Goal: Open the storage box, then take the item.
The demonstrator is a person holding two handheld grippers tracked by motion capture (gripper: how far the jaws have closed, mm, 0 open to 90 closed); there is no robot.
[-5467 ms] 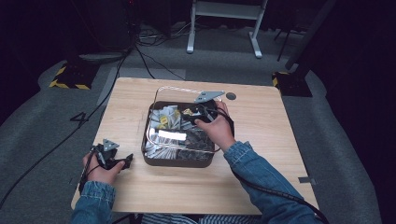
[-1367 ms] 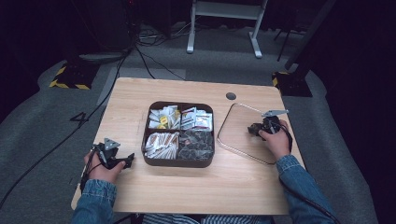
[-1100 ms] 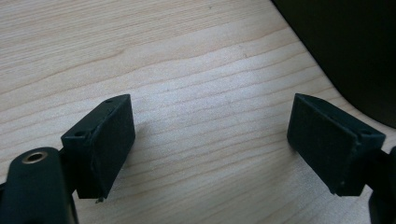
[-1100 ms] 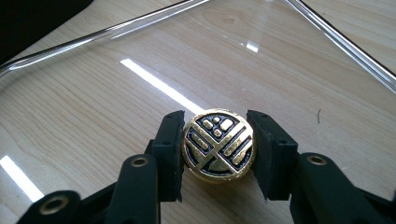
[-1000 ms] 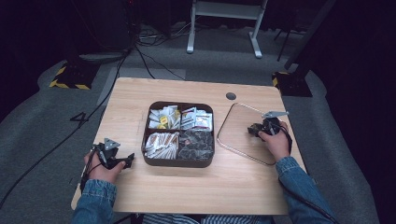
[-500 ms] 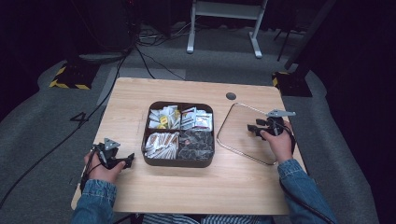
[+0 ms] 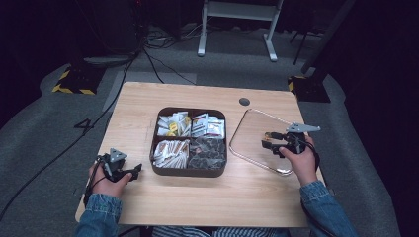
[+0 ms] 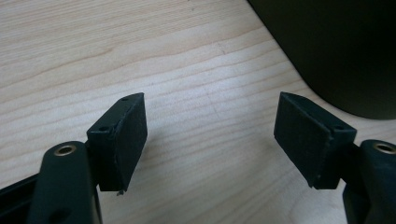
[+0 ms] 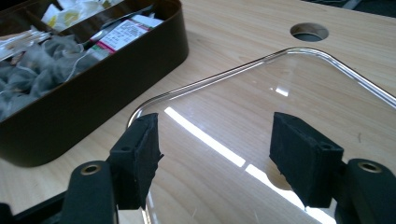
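Lid [image 7: 262, 140] of clear plastic lies flat on the surface [image 7: 197, 207], right of the box [image 7: 189, 170]; right gripper [image 7: 268, 144] hovers over it, fingers [image 9: 137, 158] just opening, nothing between.

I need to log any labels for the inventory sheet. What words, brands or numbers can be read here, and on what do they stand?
"4": a large dark figure on the grey floor left of the table.
Red-and-white packet in the brown box: print too blurred to read.
Yellow-marked sachets: too small to read.
Clear lid: no text.
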